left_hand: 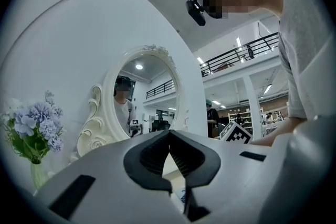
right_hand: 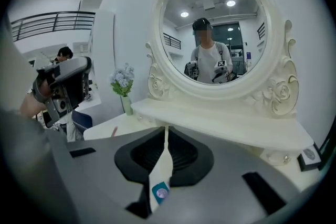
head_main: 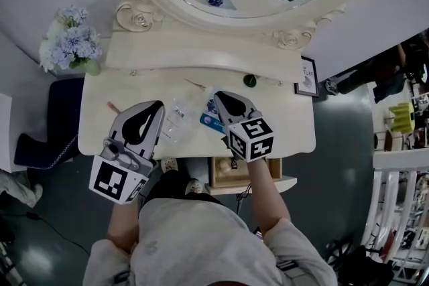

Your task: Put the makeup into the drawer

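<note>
Over the cream vanity table (head_main: 281, 124) my right gripper (head_main: 216, 96) is shut with nothing in it; its jaws meet at the tips (right_hand: 166, 129). A blue makeup packet (head_main: 210, 120) lies on the tabletop just under it and shows through the jaw gap (right_hand: 159, 192). My left gripper (head_main: 160, 104) hovers to the left, also shut and holding nothing (left_hand: 169, 132). A clear plastic packet (head_main: 175, 114) lies between the two grippers. Below the table's front edge the drawer (head_main: 221, 176) stands pulled out.
A pink stick (head_main: 112, 106) lies at the table's left and a small dark round item (head_main: 249, 80) near the back shelf. A vase of pale blue flowers (head_main: 72, 43) stands at the back left, an oval mirror (head_main: 261, 7) behind, and a small framed card (head_main: 308, 77) at the right.
</note>
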### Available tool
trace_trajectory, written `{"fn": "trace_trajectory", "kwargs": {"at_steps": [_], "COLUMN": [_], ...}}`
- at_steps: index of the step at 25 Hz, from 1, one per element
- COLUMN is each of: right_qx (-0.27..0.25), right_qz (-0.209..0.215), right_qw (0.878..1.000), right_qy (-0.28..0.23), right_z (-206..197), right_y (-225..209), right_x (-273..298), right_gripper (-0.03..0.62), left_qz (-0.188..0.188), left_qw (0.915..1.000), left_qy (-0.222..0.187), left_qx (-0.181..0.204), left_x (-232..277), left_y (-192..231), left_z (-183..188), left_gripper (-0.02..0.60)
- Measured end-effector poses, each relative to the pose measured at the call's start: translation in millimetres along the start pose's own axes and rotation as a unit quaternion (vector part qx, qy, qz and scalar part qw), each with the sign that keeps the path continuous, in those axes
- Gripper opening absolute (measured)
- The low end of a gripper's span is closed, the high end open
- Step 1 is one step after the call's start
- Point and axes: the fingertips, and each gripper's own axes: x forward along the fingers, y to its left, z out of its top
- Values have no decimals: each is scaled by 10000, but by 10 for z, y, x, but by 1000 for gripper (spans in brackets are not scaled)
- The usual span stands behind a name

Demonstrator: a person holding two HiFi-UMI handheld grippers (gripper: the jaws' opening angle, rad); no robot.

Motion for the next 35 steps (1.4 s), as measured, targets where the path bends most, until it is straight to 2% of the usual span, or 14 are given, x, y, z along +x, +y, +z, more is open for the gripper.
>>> {"fn": "trace_trajectory", "kwargs": {"at_steps": [14, 17, 19, 20, 30, 35], "right_qx": [-567, -614, -605, -614, -759, -736], "right_qz": [60, 53, 54, 39, -114, -2], "right_qw": [9907, 9883, 9865, 9854, 9744, 9723], "right_qy": [1238, 1398, 1520, 1586, 2115, 2217], "right_z": [-608, -696, -766, -805, -1109, -1159], "right_y": [-187, -232, -264, -284, -434, -420], "right_x": [786, 910, 996, 1037, 1306, 1326], "right_gripper": [28, 42, 107, 112, 112, 107], "left_qz": [110, 135, 152, 162, 366, 405], "left_qw": [9997, 9996, 9995, 9995, 9985, 9981], "left_qy": [168, 214, 226, 231, 360, 392], "left_qx": [-113, -133, -141, -148, -209, -238], "left_x": [-96, -112, -123, -129, -209, -212], "left_y": [271, 324, 358, 376, 602, 645], "left_z": [-161, -192, -206, -213, -310, -340], "left_gripper": [14, 14, 14, 14, 14, 14]}}
